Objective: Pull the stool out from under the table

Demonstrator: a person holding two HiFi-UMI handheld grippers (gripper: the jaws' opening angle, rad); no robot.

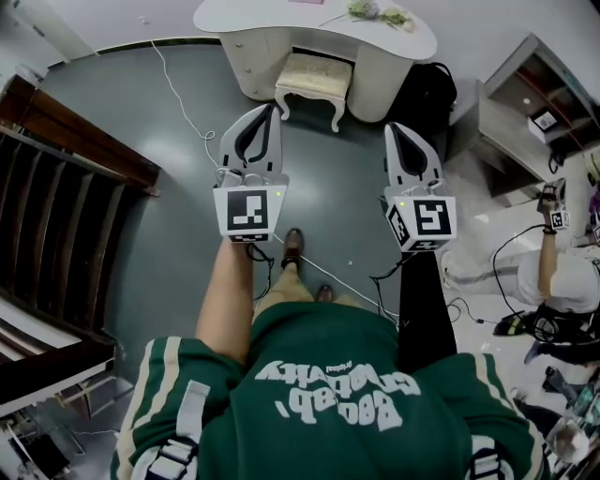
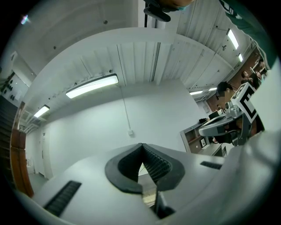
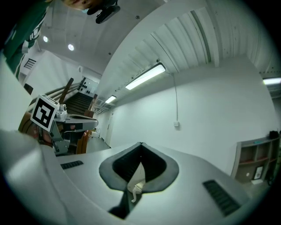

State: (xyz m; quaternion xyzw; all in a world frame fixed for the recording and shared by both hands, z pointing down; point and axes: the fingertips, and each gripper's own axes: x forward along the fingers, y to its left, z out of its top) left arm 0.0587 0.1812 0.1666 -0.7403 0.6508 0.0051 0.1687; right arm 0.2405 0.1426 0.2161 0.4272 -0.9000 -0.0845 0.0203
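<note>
Stool [image 1: 313,82]: far centre of the scene, tucked partly beneath the table. Its cushioned cream seat and two curved white front legs show. The back half is hidden under the tabletop.
Table [image 1: 281,19]: white, kidney-shaped top with a drawer pedestal on the left and a panel on the right. The stool stands in the gap between them. A sprig of flowers [image 1: 380,13] lies on the top at far right.
Left gripper [image 1: 263,108]: jaws closed tip to tip with nothing between them. It is held in the air over the floor, nearer than the stool and well apart from it.
Right gripper [image 1: 399,127]: jaws likewise closed and empty. It is level with the left one, to the right of the stool and well apart from it.
Floor [image 1: 141,122]: smooth grey surface. A thin white cable [image 1: 178,98] trails across it to the left of the stool.
Probable handling: the frame looks rigid and fairly light. The padded seat would yield under pressure and give a poor hold. The feet should slide readily on this floor.
Suggested hold: the firm rail under the front edge of the seat, or the top of each front leg, one gripper to a side. The jaws would have to open first.
Caution: an uneven pull could swing a back leg against the pedestal or the panel.
Progress: judged not begun, since the stool stands under the table and neither gripper touches it.
</note>
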